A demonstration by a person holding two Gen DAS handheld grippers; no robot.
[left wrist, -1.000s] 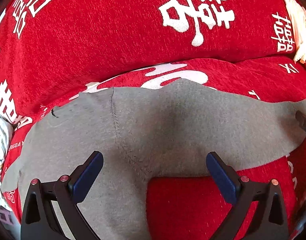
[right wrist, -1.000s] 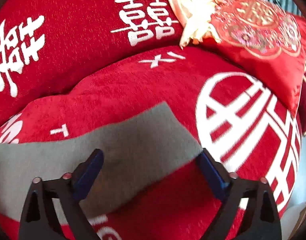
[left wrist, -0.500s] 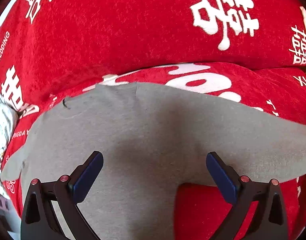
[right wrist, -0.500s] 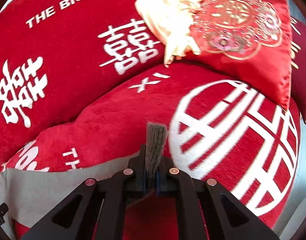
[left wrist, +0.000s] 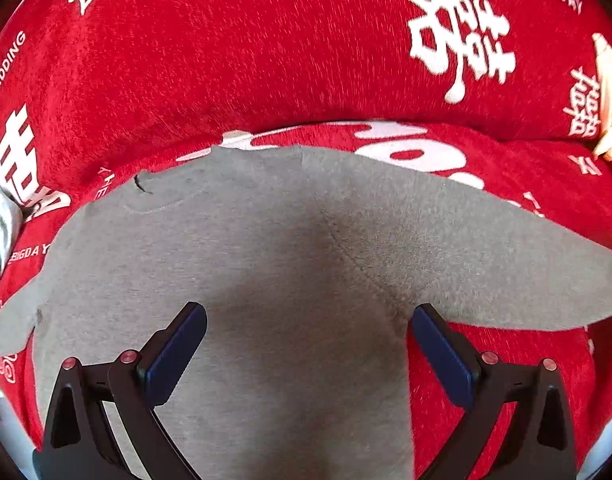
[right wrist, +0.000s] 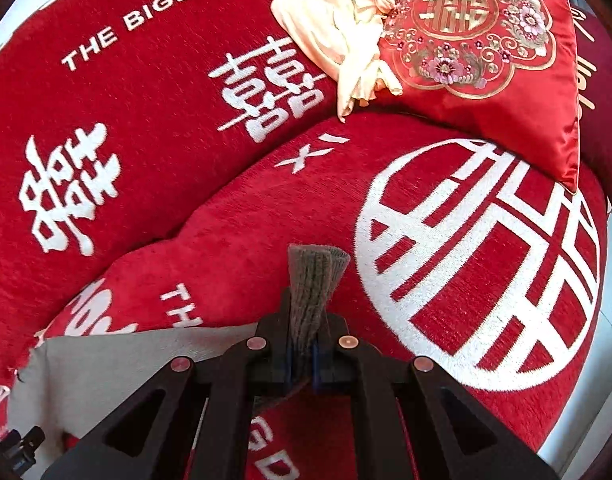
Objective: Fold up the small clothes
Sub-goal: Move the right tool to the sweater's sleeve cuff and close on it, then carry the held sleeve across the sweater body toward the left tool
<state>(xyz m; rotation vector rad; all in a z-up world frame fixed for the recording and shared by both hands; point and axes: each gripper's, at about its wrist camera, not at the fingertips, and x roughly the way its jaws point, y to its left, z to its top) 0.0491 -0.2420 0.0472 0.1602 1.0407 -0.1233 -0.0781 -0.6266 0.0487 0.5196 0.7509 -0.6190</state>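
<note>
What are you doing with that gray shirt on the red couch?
A person is folding it, with a tool in each hand. The right tool is shut on the end of a sleeve, pinching it. The left tool hangs open over the middle of the gray shirt, which lies spread flat on the red couch. No fold is made yet.

Cut off, covered and unclear around the jaws

The grey garment (left wrist: 290, 280) runs out of frame below the left jaws, its sleeve end (right wrist: 311, 280) pinched between the right jaws, pads covered; a white patterned thing (left wrist: 0, 224) far left of the left jaws stays unidentifiable.
</note>
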